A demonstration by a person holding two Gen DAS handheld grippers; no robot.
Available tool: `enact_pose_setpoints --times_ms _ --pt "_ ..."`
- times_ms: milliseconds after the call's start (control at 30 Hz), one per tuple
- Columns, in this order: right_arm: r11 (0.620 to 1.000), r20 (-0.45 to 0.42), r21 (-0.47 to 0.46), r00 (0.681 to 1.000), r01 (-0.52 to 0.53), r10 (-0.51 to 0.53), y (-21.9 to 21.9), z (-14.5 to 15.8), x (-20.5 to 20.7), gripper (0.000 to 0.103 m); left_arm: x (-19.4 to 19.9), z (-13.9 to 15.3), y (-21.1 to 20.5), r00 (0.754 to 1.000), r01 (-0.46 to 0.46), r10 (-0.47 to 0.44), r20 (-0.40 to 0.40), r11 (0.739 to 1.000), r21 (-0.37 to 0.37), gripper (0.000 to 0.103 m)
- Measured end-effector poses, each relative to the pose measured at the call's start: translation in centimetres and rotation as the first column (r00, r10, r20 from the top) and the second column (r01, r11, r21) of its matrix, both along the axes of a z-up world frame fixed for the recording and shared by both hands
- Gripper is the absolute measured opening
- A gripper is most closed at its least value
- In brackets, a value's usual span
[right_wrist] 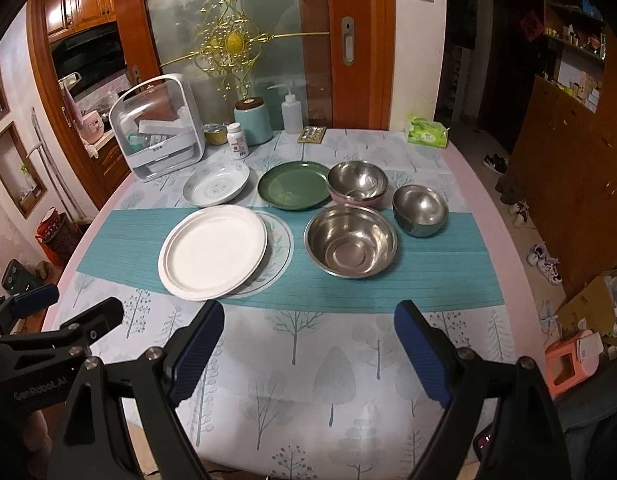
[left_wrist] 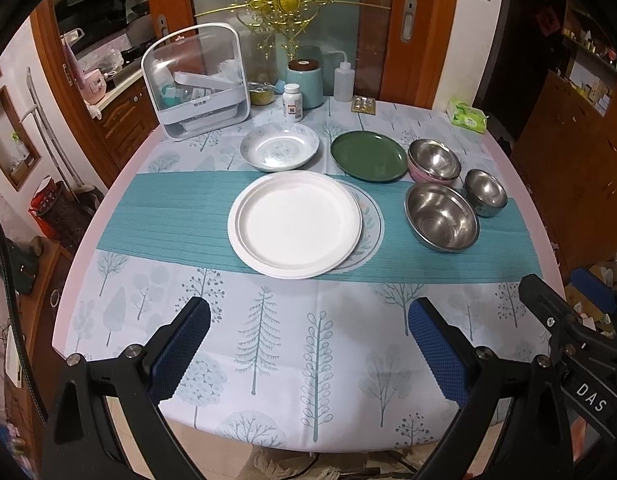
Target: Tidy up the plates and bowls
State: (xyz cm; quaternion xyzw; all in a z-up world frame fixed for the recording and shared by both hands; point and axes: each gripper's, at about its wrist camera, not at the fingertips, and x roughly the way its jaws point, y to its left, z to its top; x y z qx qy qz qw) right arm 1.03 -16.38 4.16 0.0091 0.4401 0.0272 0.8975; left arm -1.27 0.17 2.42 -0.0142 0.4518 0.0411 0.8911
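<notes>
A white plate [left_wrist: 294, 224] [right_wrist: 212, 251] lies on a patterned plate [left_wrist: 370, 224] [right_wrist: 278, 252] on the teal runner. Behind are a floral dish [left_wrist: 279, 151] [right_wrist: 216, 186] and a green plate [left_wrist: 368, 155] [right_wrist: 293, 190]. A large steel bowl [left_wrist: 442, 216] [right_wrist: 350, 240] and a small steel bowl [left_wrist: 485, 192] [right_wrist: 420, 210] stand to the right. Another steel bowl [left_wrist: 434, 158] [right_wrist: 357, 180] sits nested in a pink bowl [left_wrist: 422, 176] [right_wrist: 354, 200]. My left gripper [left_wrist: 308, 346] and right gripper [right_wrist: 308, 346] are open and empty above the table's near part.
A clear storage box [left_wrist: 198, 84] [right_wrist: 158, 136], a teal jar [left_wrist: 306, 80] [right_wrist: 252, 122], a pill bottle [left_wrist: 292, 102] [right_wrist: 237, 140], a squeeze bottle [left_wrist: 343, 80] [right_wrist: 291, 112] and a tissue pack [left_wrist: 466, 116] [right_wrist: 426, 132] stand along the far edge. The right gripper shows at the left wrist view's right edge [left_wrist: 568, 320].
</notes>
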Motion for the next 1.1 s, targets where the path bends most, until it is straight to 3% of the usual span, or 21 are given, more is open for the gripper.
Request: enact_pose_setpoints --times_ms 267,667,933,1100 --pt "0.999 0.005 0.005 0.999 0.039 -0.04 1.0 0.5 1.0 0.088 2.0 1.0 1.6 0.999 0.039 -0.039 -0.011 0.999 -0.003 0.099" --pt "0.998 0.0 -0.015 0.998 0.064 -0.064 3.7 0.5 3.7 0.088 6.7 0.7 5.7 0.997 0.073 -0.075 -0.018 0.992 -0.103 0.099" --pt "0.997 -0.051 0.038 0.996 0.073 -0.071 4.1 -0.6 7.0 0.088 10.8 0.1 8.5 0.994 0.106 -0.104 0.034 0.994 -0.037 0.099" --pt "0.995 -0.109 0.074 0.992 0.069 -0.06 4.5 -2.8 9.5 0.088 14.6 -2.2 10.9 0.995 0.104 -0.104 -0.005 0.994 -0.043 0.099"
